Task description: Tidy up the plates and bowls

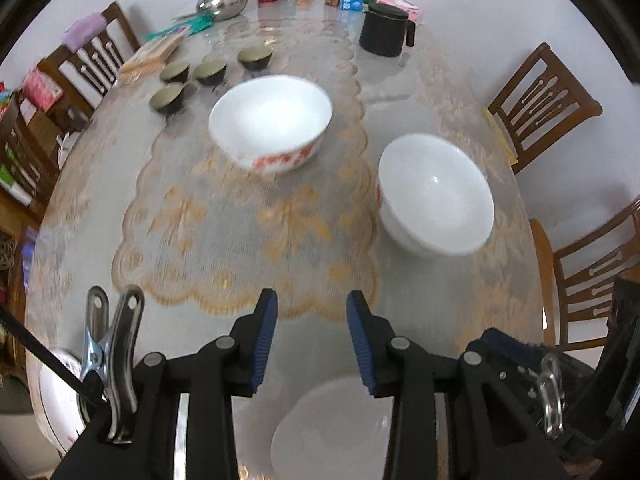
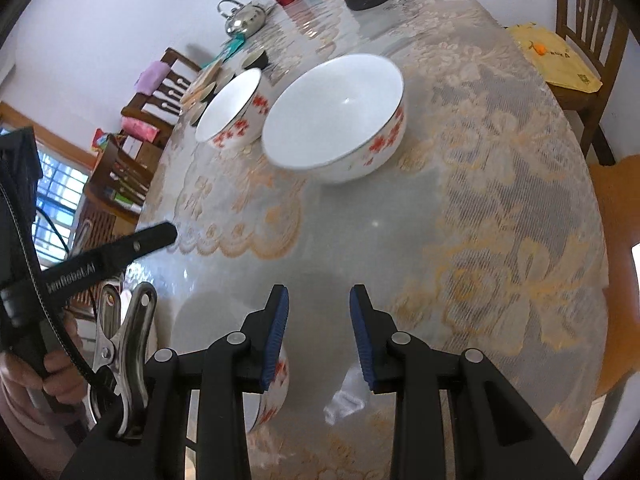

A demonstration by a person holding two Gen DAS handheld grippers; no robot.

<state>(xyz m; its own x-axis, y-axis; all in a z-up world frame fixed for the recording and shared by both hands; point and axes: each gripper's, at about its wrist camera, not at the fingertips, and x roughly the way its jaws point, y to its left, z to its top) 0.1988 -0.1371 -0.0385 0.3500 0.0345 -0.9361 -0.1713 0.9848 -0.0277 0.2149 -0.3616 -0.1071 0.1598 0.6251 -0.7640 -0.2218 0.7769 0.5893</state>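
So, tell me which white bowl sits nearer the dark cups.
The middle bowl, right beside the four dark cups; the other bowl sits off toward the chairs.

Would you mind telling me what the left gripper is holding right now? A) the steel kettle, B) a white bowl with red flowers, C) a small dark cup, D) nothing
D: in the left wrist view the left gripper has open jaws with only the table showing between them.

Bright daylight, tabletop glare, motion blur, fisheye-warped edges
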